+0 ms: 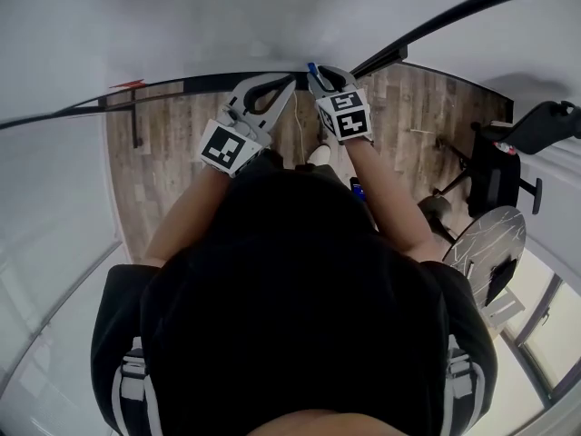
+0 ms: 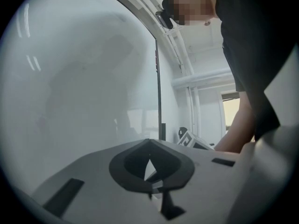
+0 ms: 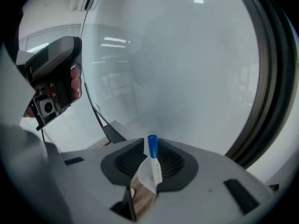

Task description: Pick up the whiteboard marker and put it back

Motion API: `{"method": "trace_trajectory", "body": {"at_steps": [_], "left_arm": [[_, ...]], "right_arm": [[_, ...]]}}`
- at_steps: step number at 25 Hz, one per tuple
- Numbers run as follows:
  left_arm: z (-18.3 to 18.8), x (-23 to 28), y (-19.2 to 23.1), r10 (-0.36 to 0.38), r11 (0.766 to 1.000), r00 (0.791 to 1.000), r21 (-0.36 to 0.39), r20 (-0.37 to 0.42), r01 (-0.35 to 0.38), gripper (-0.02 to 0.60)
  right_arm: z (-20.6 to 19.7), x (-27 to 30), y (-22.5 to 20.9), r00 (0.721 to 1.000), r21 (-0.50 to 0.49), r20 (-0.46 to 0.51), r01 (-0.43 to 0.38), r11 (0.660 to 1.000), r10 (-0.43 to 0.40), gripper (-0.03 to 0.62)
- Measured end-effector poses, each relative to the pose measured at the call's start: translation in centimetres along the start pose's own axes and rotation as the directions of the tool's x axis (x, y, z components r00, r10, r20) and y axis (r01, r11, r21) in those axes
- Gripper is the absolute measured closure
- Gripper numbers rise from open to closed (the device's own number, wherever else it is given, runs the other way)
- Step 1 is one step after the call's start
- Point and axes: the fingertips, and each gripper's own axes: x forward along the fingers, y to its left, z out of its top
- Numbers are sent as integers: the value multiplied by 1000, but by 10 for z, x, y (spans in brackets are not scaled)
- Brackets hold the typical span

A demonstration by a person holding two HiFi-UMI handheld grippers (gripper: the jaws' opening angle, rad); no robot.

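The whiteboard marker (image 3: 153,158), white with a blue cap, stands upright between the jaws of my right gripper (image 3: 149,161). The jaws stand wider than the marker, which leans on the right pad, with a gap on its left. In the head view the blue cap (image 1: 313,69) pokes out of the right gripper (image 1: 320,74) at the dark lower edge (image 1: 209,82) of the whiteboard (image 1: 227,25). My left gripper (image 1: 286,82) hovers just left of it, its fingertips together on nothing. Its own view shows only a sliver between its pads (image 2: 149,167).
The whiteboard (image 3: 187,78) fills the view ahead of both grippers. Wood floor (image 1: 172,171) lies below, with the board's stand leg (image 1: 136,130) at left. A black office chair (image 1: 495,166) and a round marble-look table (image 1: 495,243) stand to the right.
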Motion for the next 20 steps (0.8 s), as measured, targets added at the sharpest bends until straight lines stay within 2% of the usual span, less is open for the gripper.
{"method": "trace_trajectory", "body": {"at_steps": [7, 20], "left_arm": [[4, -2, 3, -40, 999, 999, -7, 12, 40, 578], [9, -20, 10, -41, 999, 999, -17, 13, 41, 578]], "right_arm": [[-5, 11, -2, 999, -11, -20, 48, 999, -48, 507], [-1, 19, -2, 994, -34, -11, 112, 993, -112, 522]]}}
